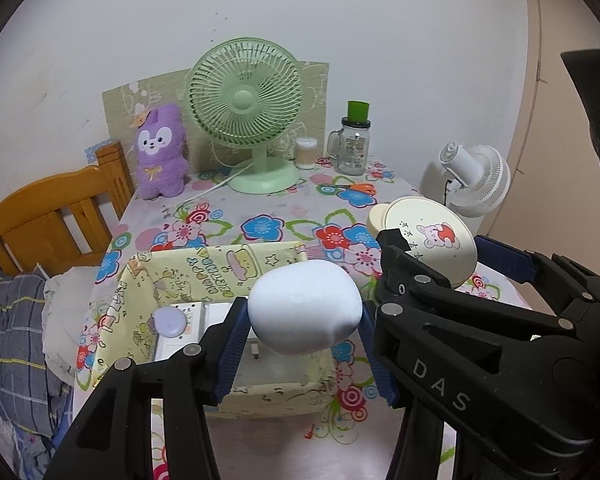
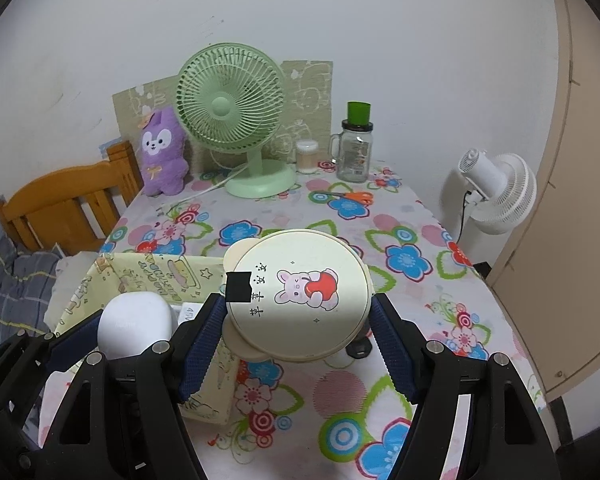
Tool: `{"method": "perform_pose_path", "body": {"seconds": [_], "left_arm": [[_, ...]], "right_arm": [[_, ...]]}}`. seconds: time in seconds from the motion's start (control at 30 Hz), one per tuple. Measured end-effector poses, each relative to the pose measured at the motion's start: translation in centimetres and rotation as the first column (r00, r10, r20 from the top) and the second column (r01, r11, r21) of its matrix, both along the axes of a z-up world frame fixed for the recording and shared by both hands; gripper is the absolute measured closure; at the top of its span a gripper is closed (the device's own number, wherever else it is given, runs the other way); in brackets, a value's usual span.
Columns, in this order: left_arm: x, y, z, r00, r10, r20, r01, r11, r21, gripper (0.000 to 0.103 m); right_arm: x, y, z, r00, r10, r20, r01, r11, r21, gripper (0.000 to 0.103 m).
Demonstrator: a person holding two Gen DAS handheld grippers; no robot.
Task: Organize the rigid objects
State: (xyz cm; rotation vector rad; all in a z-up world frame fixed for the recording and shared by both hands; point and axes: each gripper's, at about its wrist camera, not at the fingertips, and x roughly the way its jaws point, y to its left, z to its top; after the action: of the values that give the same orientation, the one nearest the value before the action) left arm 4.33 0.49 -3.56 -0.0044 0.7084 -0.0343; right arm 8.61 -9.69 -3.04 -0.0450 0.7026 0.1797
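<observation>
My left gripper (image 1: 304, 320) is shut on a white egg-shaped case (image 1: 305, 307) and holds it above the yellow cartoon-print box (image 1: 172, 276); the case also shows in the right wrist view (image 2: 134, 326). Inside the box lie a round lilac object (image 1: 171, 321) and white flat items (image 1: 180, 344). My right gripper (image 2: 298, 320) is shut on a round cream mirror with a bunny picture (image 2: 300, 300), held above the flowered tablecloth just right of the box (image 2: 112, 280). The mirror also shows in the left wrist view (image 1: 428, 240).
At the table's back stand a green desk fan (image 2: 232, 120), a purple plush (image 2: 162, 152), a cotton-swab tub (image 2: 306, 156), a glass jar with a green cup (image 2: 354, 148) and orange scissors (image 2: 352, 196). A white fan (image 2: 500, 188) stands to the right, a wooden headboard (image 2: 60, 208) to the left.
</observation>
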Motion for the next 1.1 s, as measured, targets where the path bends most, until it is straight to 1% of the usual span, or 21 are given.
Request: {"method": "perform_pose_path", "body": {"seconds": [0.2,0.6,0.87,1.1], "left_arm": [[0.6,1.3,-0.2,1.000,0.011,-0.007,-0.011,1.000,0.001,0.046],[1.9,3.9,-2.1,0.997,0.031,-0.073,-0.033,0.999,-0.026,0.046],[2.5,5.4,-4.1,0.989,0.038,-0.141,-0.043,0.999,-0.029,0.046],[2.7,7.0,-5.3,0.983,0.056,-0.175,-0.064,0.997,-0.041,0.045]], "right_arm": [[0.7,1.4,-0.2,1.000,0.016,0.000,-0.016,1.000,-0.002,0.029],[1.8,4.5,-1.8,0.996,0.082,-0.034,-0.082,0.997,-0.012,0.029],[1.7,6.7,-2.9,0.989,0.142,-0.044,-0.143,0.990,-0.014,0.029],[1.8,8.4,-4.0,0.982,0.174,-0.077,-0.176,0.984,-0.025,0.028]]}}
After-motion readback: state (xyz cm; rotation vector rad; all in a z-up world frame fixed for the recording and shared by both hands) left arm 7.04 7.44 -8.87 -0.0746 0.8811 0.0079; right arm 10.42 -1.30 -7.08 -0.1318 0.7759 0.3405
